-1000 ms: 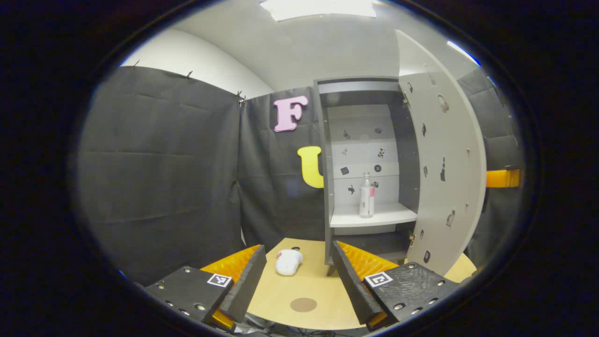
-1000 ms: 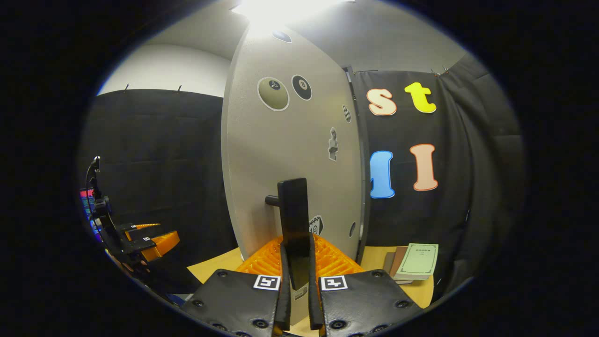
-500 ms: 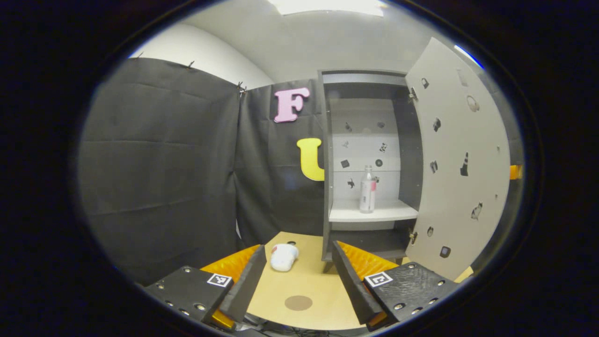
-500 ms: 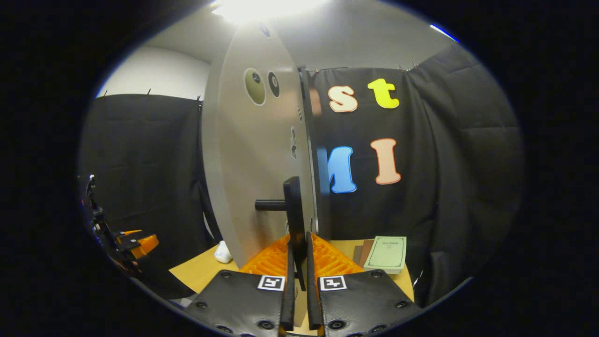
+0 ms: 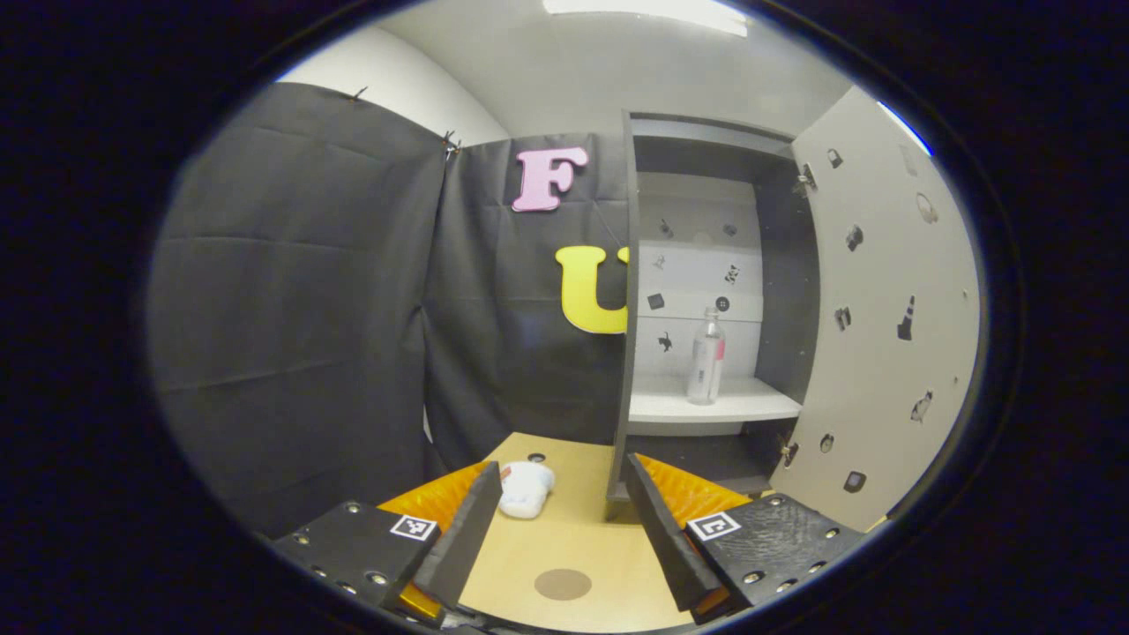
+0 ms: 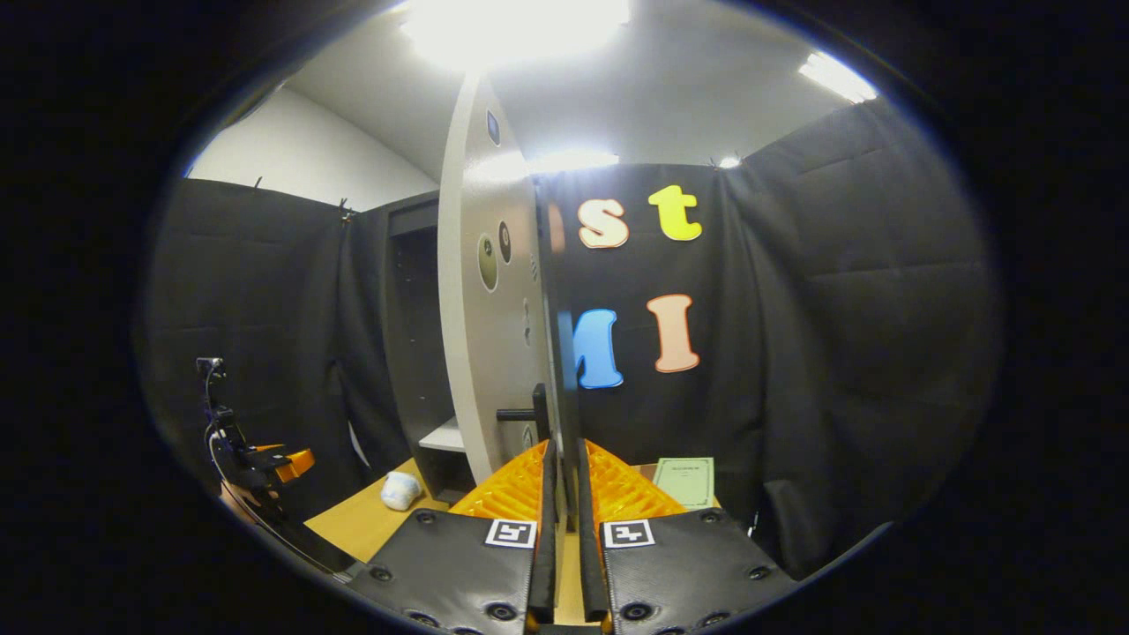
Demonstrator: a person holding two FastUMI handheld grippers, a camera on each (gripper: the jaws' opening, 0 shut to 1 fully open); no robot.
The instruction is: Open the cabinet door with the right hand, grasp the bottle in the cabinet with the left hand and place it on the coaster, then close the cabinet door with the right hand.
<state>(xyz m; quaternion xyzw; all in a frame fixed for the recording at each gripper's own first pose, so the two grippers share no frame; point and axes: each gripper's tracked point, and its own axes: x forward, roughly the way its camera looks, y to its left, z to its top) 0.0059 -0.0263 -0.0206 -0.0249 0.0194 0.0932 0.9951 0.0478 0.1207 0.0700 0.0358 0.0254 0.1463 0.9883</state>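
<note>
The grey cabinet [image 5: 628,291] stands open, and a clear bottle [image 5: 707,355] with a pink label is upright on its white shelf [image 5: 706,406]. The door [image 5: 891,317] is swung wide to the right. A round brown coaster [image 5: 564,583] lies on the wooden table [image 5: 609,547], between the fingers of my open left gripper [image 5: 560,529]. In the right gripper view the door [image 6: 481,335] is nearly edge-on, with its black handle [image 6: 540,411] just past my fingertips. My right gripper [image 6: 564,476] has its fingers together with a thin slit and nothing in it. My left gripper [image 6: 269,460] shows far left.
A crumpled white object [image 5: 526,489] lies on the table left of the cabinet's foot, also the white object [image 6: 400,489] in the right gripper view. A green booklet [image 6: 684,481] on other books lies right of the door. Black cloth walls enclose the table.
The door has swung further open. My right gripper has drawn back, so the handle no longer sits between its fingers. The left gripper stays open and has shifted slightly.
</note>
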